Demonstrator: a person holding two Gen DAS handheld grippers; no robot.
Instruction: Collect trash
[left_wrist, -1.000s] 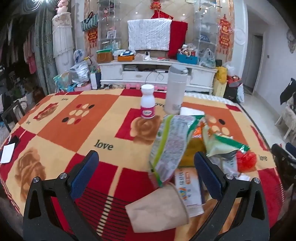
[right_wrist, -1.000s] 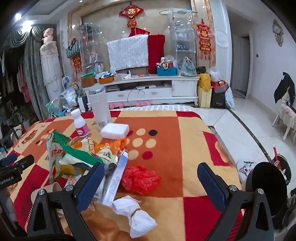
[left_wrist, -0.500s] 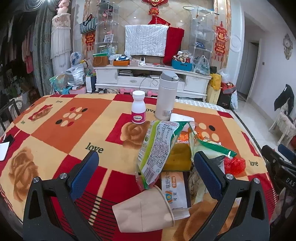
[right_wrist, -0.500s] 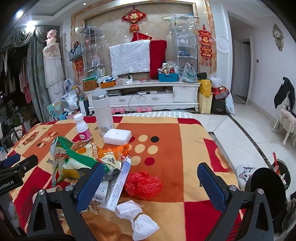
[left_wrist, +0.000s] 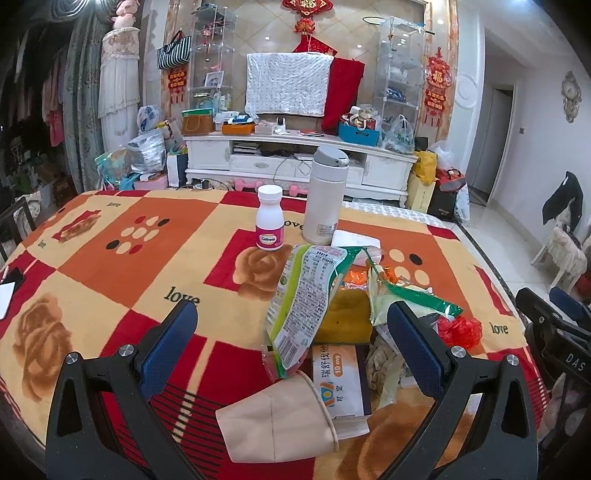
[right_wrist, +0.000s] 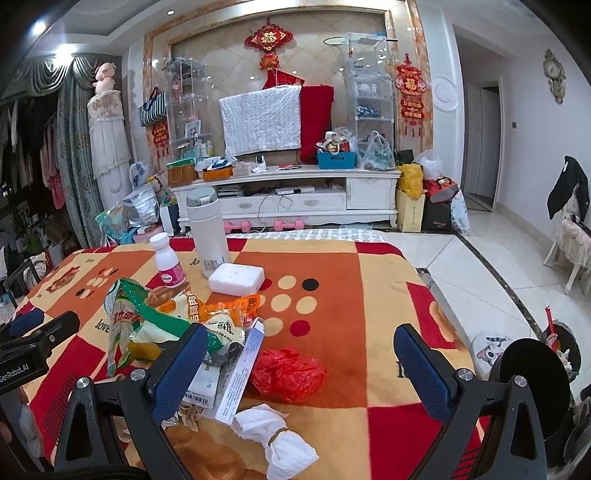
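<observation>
Trash lay heaped on the patterned tablecloth (left_wrist: 110, 258), ahead of both grippers. The left gripper (left_wrist: 291, 343) hovered with its blue-padded fingers (left_wrist: 168, 347) spread wide apart and holding nothing. Between them, nearest the camera, a flattened brown paper cup (left_wrist: 277, 421) lay on its side, its rim touching a white and orange medicine box (left_wrist: 340, 384). A green and white snack wrapper (left_wrist: 306, 295) rose just beyond the box, roughly midway between the fingers, and a second green wrapper (left_wrist: 410, 299) sat just past the right finger. A crumpled red plastic bag (left_wrist: 460, 330) lay outside that finger. Farther ahead stood a white pill bottle (left_wrist: 269, 223) with a pink label and a white thermos (left_wrist: 325, 195), well apart from the fingertips.

The right gripper (right_wrist: 295, 363) also hovered empty, its fingers (right_wrist: 421, 369) wide apart. The red plastic bag (right_wrist: 288, 374) sat between them, nearer the left finger. A crumpled white tissue (right_wrist: 277, 439) lay below it, close to the camera, and a long white carton (right_wrist: 240, 373) leaned just beside the left finger. The green wrappers (right_wrist: 147, 325) piled beyond that finger, with a white tissue pack (right_wrist: 236, 278) farther ahead, just in front of the thermos (right_wrist: 208, 232). A black round bin (right_wrist: 532, 380) stood off the table, outside the right finger.
</observation>
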